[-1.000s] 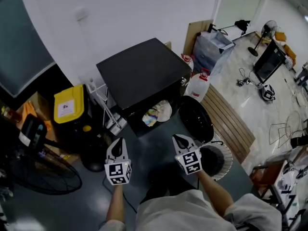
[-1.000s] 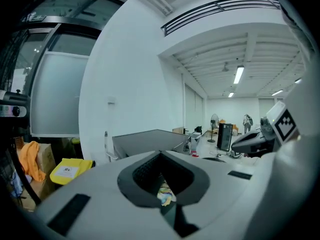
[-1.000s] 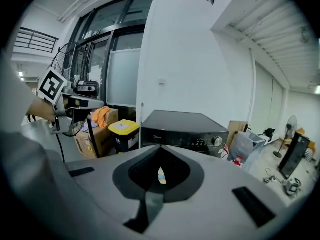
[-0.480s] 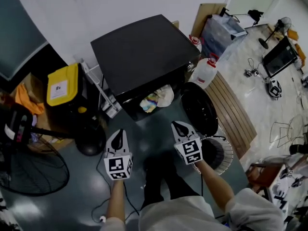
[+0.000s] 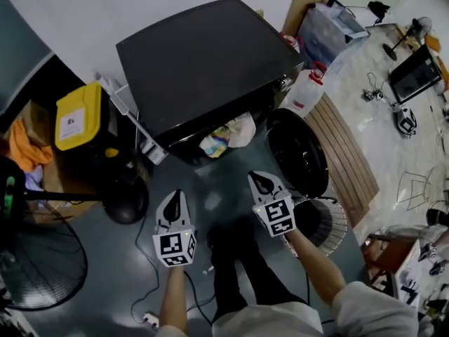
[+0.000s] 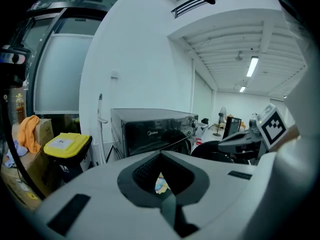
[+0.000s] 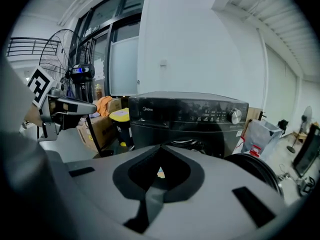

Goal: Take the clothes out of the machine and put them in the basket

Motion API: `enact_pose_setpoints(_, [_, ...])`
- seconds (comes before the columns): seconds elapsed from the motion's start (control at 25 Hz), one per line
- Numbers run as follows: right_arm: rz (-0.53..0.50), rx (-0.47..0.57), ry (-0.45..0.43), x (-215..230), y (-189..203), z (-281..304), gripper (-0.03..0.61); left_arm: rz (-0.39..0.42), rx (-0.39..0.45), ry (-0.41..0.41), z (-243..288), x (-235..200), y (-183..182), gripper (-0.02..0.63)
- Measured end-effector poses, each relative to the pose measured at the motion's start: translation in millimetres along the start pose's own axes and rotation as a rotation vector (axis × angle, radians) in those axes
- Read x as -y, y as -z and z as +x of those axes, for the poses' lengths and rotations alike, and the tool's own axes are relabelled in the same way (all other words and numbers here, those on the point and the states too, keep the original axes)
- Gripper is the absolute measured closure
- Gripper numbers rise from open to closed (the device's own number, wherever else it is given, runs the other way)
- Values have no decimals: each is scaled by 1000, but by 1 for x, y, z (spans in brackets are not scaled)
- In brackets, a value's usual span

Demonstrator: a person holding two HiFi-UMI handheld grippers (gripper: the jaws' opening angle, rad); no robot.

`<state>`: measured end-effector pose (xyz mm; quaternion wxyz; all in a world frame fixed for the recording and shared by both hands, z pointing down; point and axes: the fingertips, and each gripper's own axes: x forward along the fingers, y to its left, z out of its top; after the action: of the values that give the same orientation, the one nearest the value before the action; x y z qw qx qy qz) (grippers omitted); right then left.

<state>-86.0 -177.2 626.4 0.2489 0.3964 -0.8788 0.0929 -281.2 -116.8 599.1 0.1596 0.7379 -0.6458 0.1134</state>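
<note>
The black washing machine (image 5: 203, 62) stands ahead with its round door (image 5: 298, 153) swung open to the right. Light-coloured clothes (image 5: 228, 135) spill from its opening. A white basket (image 5: 326, 223) sits on the floor below the door, partly hidden by my right arm. My left gripper (image 5: 175, 195) and right gripper (image 5: 257, 179) hover side by side short of the opening, both shut and holding nothing. In the left gripper view the machine (image 6: 150, 129) shows beyond the shut left gripper (image 6: 161, 154). The right gripper view shows the machine (image 7: 190, 114) past the shut right gripper (image 7: 161, 149).
A yellow-lidded bin (image 5: 77, 118) and a floor fan (image 5: 35, 258) stand to the left. A water jug (image 5: 305, 93) and a slatted wooden board (image 5: 344, 153) lie right of the machine. A cable (image 5: 151, 258) runs over the grey floor beside the person's legs.
Both grippers have sunk and stayed shut. The view has moved closer, so the machine fills more of the picture.
</note>
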Motion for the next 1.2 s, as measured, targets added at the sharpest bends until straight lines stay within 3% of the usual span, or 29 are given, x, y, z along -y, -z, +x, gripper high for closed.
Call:
enact_pose_setpoints(0.52, [55, -76, -8, -2, 131, 97, 557, -44, -72, -3, 65, -13, 129, 595])
enact_pose_setpoints(0.76, [57, -85, -10, -3, 186, 147, 557, -49, -66, -6, 93, -23, 178, 595])
enact_pose_setpoints(1.2, [83, -74, -37, 3, 225, 254, 548, -31, -25, -1, 137, -38, 218, 595])
